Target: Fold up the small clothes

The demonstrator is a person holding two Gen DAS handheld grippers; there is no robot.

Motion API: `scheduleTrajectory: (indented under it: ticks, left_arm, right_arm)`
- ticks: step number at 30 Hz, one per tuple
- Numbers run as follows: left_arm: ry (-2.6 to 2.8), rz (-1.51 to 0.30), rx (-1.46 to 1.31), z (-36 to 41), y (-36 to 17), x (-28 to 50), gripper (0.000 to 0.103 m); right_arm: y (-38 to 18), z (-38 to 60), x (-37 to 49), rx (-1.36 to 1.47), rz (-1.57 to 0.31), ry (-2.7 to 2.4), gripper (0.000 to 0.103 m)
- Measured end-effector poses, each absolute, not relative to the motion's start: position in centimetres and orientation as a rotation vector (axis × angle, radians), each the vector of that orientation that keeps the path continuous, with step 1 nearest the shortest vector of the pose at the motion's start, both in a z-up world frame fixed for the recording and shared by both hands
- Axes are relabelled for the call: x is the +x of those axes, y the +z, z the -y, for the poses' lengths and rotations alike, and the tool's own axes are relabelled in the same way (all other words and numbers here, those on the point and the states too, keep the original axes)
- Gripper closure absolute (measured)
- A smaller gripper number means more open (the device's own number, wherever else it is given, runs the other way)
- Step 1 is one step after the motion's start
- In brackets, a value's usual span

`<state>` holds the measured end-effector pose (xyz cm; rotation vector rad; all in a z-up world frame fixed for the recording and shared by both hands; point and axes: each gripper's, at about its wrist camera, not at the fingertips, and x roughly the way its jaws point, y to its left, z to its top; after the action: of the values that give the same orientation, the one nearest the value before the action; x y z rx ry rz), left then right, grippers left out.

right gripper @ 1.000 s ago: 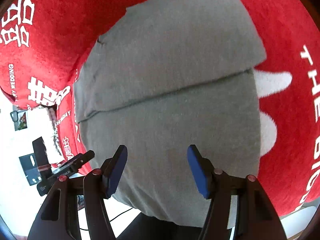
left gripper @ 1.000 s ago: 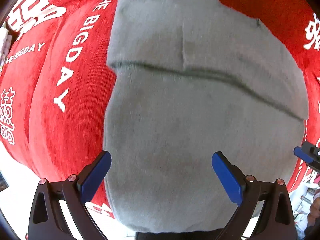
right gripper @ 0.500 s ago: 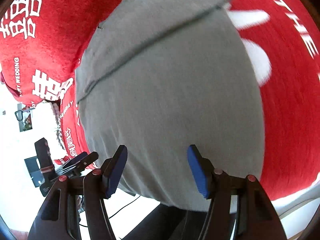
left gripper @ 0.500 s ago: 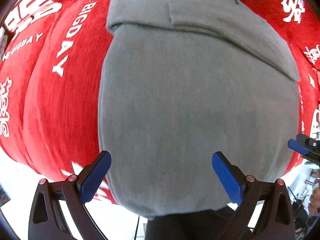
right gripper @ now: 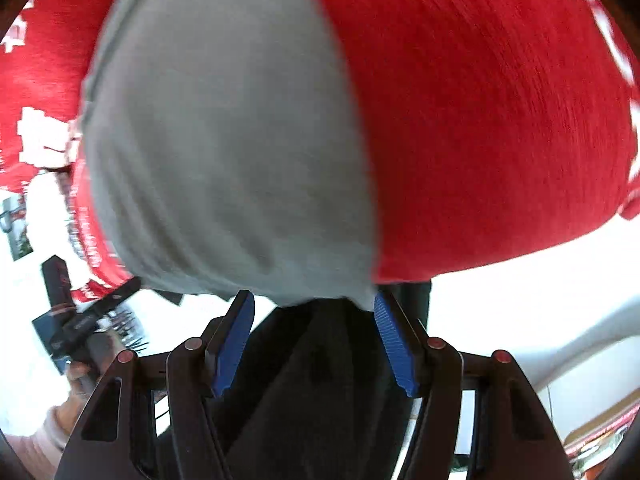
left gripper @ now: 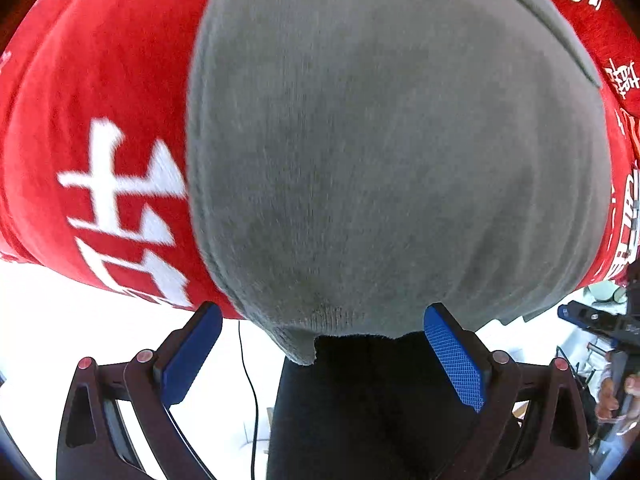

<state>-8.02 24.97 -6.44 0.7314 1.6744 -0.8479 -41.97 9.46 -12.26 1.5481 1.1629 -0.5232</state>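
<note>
Hovering over the near hem of the grey garment (left gripper: 392, 152) on my red cloth (left gripper: 100, 80), I hold my left gripper (left gripper: 320, 356) and right gripper (right gripper: 314, 346) spread, empty; dark trousers (left gripper: 372, 408) below.

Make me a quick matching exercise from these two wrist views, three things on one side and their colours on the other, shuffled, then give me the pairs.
Things:
1. folded garment
2. cloth under it
3. pads of the left gripper

Colours:
A. blue
B. grey
C. red with white lettering

Pairs: 1-B, 2-C, 3-A
</note>
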Motion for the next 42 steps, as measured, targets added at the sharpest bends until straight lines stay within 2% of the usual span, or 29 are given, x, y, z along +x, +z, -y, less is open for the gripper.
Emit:
scheduleTrajectory:
  ticks: [6,7,8,9,10,11,12,13,19,25,34,39,41,42]
  left_arm:
    - [-0.830,-1.722,0.686,-26.3,-8.2,-8.7,0.003]
    - [-0.836,-1.724,0.681,-26.5,-8.2,-8.8,0.011]
    - [-0.837,-1.729,0.681,-26.8,-8.3,-8.8,0.016]
    - [-0.843,-1.742,0.672,-27.2,-8.1,-8.8,0.028]
    - [-0.853,-1.759,0.660,-27.0,-7.4,-8.0,0.046]
    - [-0.867,-1.780,0.643,-27.2,-7.2,-7.7,0.057]
    - [-0.898,-1.824,0.601,-27.6,-7.1,-7.6,0.084]
    - [-0.920,-1.849,0.574,-27.1,-6.1,-7.6,0.091]
    - [-1.110,-1.813,0.506,-26.3,-0.6,-6.9,0.091]
    - [-1.180,-1.659,0.393,-21.5,5.1,-1.7,0.091]
    - [-1.088,-1.423,0.454,-12.6,5.1,6.3,0.090]
    - [-1.024,-1.489,0.484,-10.9,3.6,8.4,0.090]
    - [-1.001,-1.499,0.521,-10.6,3.2,8.1,0.065]
    - [-0.989,-1.487,0.549,-10.8,3.1,8.0,0.028]
  right_arm:
    - [-15.3,-10.1,-42.2,1.574,-1.125,-0.503,0.037]
    - [-15.5,-10.2,-42.1,1.582,-1.119,-0.488,0.038]
    - [-15.4,-10.3,-42.1,1.589,-1.111,-0.469,0.048]
    - [-15.2,-10.4,-42.1,1.592,-1.103,-0.455,0.056]
    - [-15.0,-10.4,-42.3,1.590,-1.109,-0.457,0.077]
    - [-14.8,-10.5,-42.4,1.589,-1.112,-0.460,0.097]
    - [-14.5,-10.4,-42.6,1.593,-1.111,-0.459,0.097]
    - [-14.0,-10.4,-42.8,1.598,-1.090,-0.453,0.097]
    - [-9.0,-8.7,-42.2,1.633,-0.913,-0.354,0.097]
    - [-3.1,-2.8,-38.4,1.568,-0.713,-0.326,0.097]
    - [-2.0,6.1,-33.4,1.498,-0.726,-0.440,0.097]
    - [-3.6,8.1,-32.0,1.535,-0.788,-0.513,0.095]
    - [-3.8,8.4,-32.5,1.522,-0.832,-0.547,0.092]
    - [-3.7,8.4,-32.5,1.515,-0.860,-0.561,0.089]
